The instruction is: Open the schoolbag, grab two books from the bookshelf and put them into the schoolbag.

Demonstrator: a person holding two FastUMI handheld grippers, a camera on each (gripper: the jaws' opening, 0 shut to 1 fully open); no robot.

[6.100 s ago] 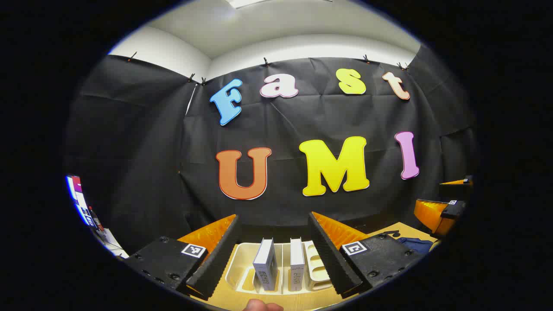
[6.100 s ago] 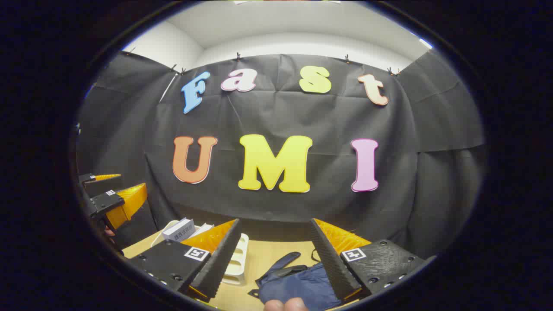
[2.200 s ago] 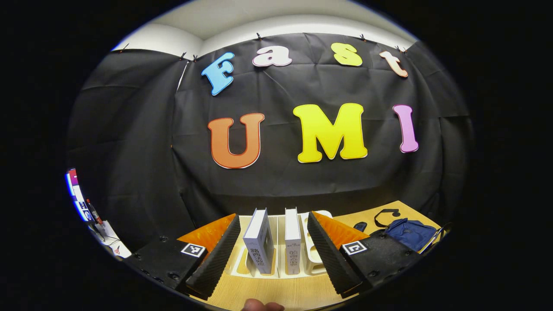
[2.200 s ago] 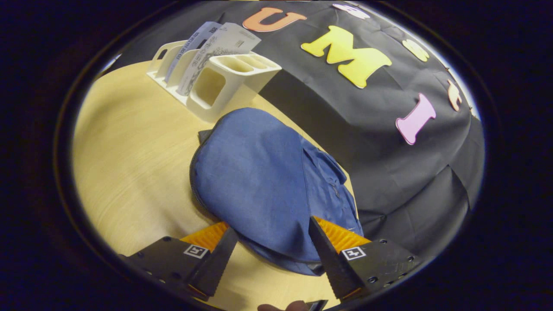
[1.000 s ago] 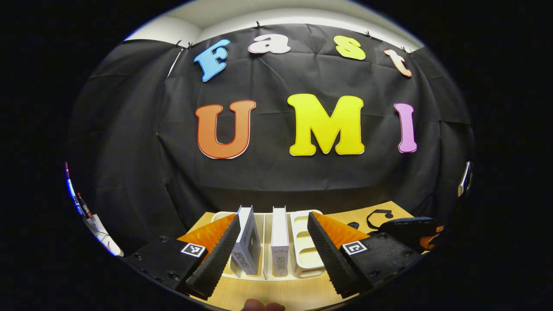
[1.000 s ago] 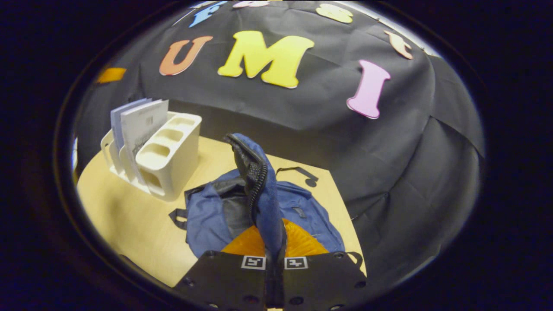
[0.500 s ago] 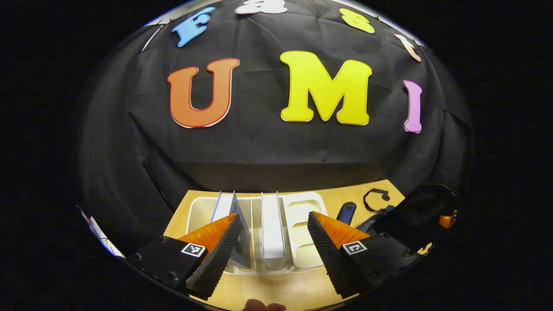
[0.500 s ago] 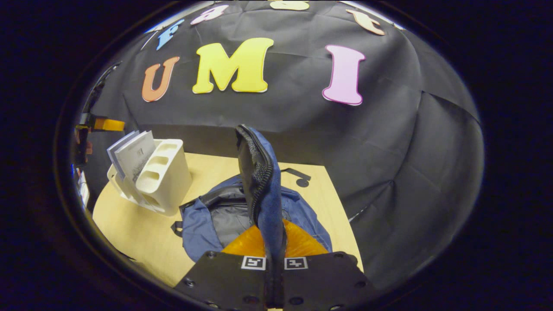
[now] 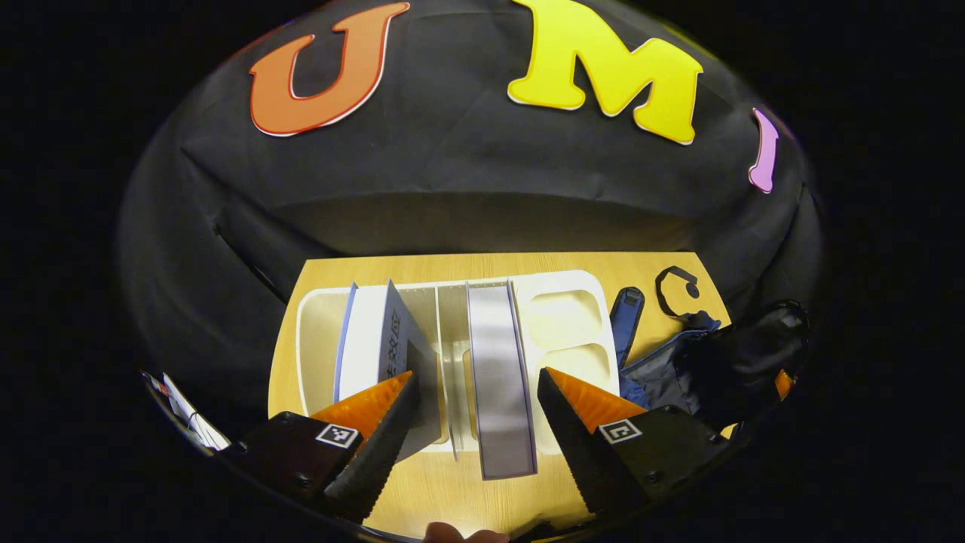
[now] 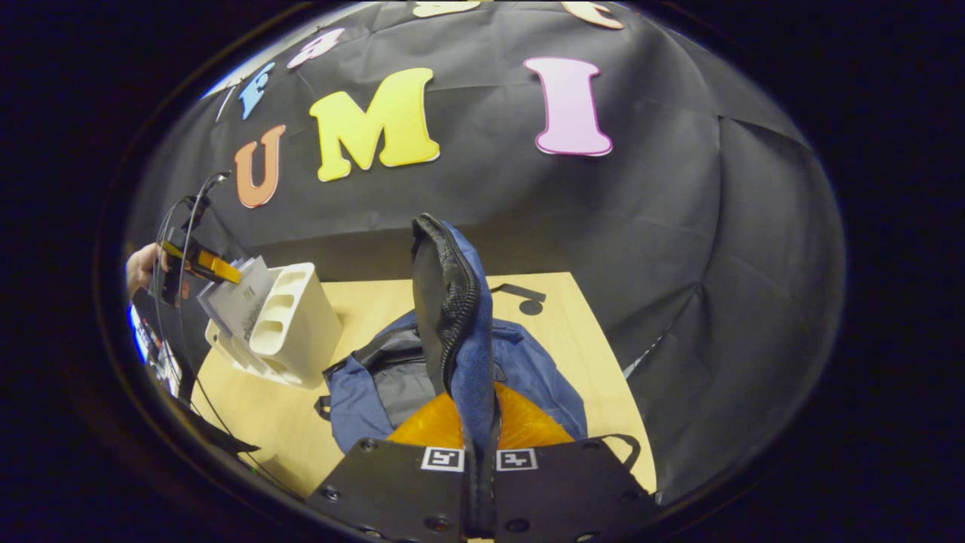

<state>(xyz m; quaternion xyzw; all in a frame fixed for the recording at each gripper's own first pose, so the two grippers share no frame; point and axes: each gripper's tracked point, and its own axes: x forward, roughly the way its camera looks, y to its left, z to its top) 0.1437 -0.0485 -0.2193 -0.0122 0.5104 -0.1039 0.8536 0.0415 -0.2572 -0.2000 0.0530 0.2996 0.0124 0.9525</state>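
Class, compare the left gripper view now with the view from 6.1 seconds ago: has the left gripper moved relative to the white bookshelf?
Yes. The left gripper has come forward and above the bookshelf, tilting down, its open fingers now straddling the upright book.

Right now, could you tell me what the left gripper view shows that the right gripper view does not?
The left gripper view looks down on the bookshelf: the open left gripper straddles the upright grey book, beside a leaning book. The right gripper view offers the right gripper shut on the flap of the schoolbag, lifted upright over the open pocket, and a hand at far left. Both take in the bookshelf, the schoolbag and the table.
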